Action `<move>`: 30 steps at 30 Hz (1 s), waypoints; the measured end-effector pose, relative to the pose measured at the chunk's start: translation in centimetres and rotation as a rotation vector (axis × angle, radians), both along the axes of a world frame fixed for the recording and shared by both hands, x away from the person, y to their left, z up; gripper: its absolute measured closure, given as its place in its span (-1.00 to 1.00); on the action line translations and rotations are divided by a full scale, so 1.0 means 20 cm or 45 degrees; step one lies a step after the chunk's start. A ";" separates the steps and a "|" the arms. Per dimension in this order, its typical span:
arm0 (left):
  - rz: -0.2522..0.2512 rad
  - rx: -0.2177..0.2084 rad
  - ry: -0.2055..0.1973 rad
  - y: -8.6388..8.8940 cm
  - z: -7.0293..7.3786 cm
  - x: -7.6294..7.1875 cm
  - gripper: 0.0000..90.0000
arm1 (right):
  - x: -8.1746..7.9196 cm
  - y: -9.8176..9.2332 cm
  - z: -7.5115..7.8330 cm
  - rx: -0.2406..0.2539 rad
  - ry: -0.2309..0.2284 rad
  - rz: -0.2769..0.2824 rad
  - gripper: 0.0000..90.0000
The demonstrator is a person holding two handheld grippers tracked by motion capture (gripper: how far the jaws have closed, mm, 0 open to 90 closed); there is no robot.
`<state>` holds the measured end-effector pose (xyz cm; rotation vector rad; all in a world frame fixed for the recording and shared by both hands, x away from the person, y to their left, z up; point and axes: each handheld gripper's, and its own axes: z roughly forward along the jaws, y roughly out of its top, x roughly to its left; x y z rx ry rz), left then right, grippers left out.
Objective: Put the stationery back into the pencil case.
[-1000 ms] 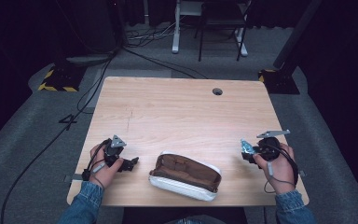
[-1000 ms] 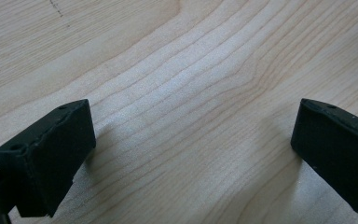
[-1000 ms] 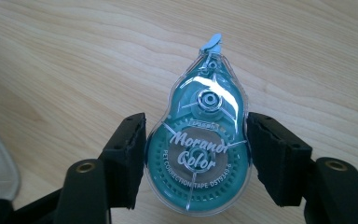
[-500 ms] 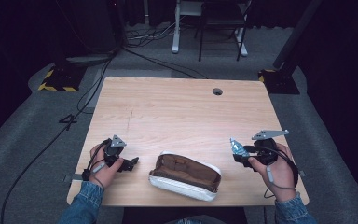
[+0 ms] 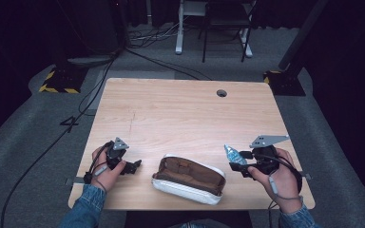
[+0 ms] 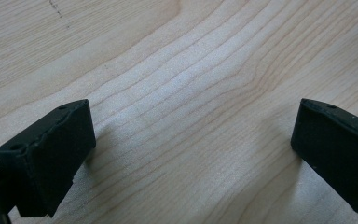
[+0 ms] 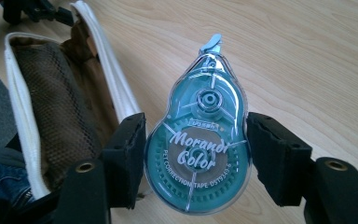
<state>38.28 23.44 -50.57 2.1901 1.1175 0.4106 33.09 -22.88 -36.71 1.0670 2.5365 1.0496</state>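
Since the earlier frames: right gripper [image 5: 235, 166] shifted leftward toward the pencil case [image 5: 188, 179] and lifted off the table top, correction tape dispenser [image 5: 231, 154] carried along. Left gripper [image 5: 135, 166] unchanged in place.

Largest to smallest:
- Room: dark, grey carpeted floor, cables trailing at far left, white desk frame and chair legs at far centre, yellow-black striped base at far left.
- Table [image 5: 180, 114]: light wood, bare over most of its top, round cable hole [image 5: 221, 93] near far right.
- Pencil case: white edged, brown lined, lying open at near centre between the two hands, mouth facing up; probably left gaping so items can be dropped in.
- Right gripper [image 7: 196, 154]: clamped across the wide body of the teal correction tape dispenser [image 7: 198, 140], nozzle pointing away; held just right of the case and above the table, likely for an insertion nose-first.
- Left gripper [image 6: 191, 154]: jaws wide apart, nothing between, bare wood beneath; parked just left of the case, perhaps ready to steady it.
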 end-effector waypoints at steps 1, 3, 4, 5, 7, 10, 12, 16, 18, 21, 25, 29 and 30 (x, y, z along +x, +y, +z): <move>0.000 0.000 0.000 0.00 0.00 0.00 -1.00 | -0.01 0.01 0.00 0.001 -0.003 0.009 -0.11; 0.000 0.000 0.000 0.00 0.00 0.00 -1.00 | -0.02 0.02 0.01 0.005 -0.004 0.029 -0.11; 0.000 -0.001 0.000 0.00 0.00 0.00 -1.00 | -0.02 0.04 0.02 0.005 0.002 0.054 -0.11; 0.000 0.000 0.000 0.00 0.00 0.00 -1.00 | -0.02 0.05 0.02 0.009 0.003 0.064 -0.11; 0.000 0.000 0.000 0.00 0.00 0.00 -1.00 | -0.03 0.06 0.02 0.007 0.005 0.078 -0.11; 0.000 0.000 0.000 0.00 0.00 0.00 -1.00 | -0.03 0.08 0.03 0.011 0.009 0.099 -0.11; 0.002 -0.004 0.002 0.00 0.00 0.00 -1.00 | -0.04 0.10 0.03 0.013 0.010 0.119 -0.11; 0.000 -0.001 0.000 0.00 0.00 0.00 -1.00 | -0.04 0.14 0.03 0.010 0.013 0.153 -0.11; 0.000 0.000 0.000 0.00 0.00 0.00 -1.00 | -0.05 0.17 0.03 0.009 0.016 0.174 -0.11; 0.000 0.000 0.000 0.00 0.00 0.00 -1.00 | -0.05 0.19 0.03 0.009 0.021 0.196 -0.11; 0.000 -0.001 0.000 0.00 0.00 0.00 -1.00 | -0.05 0.23 0.02 0.007 0.030 0.228 -0.11; 0.000 0.000 0.000 0.00 0.00 0.00 -1.00 | -0.05 0.26 0.02 0.003 0.040 0.256 -0.11; 0.000 0.000 0.000 0.00 0.00 0.00 -1.00 | -0.05 0.27 0.01 0.007 0.043 0.262 -0.11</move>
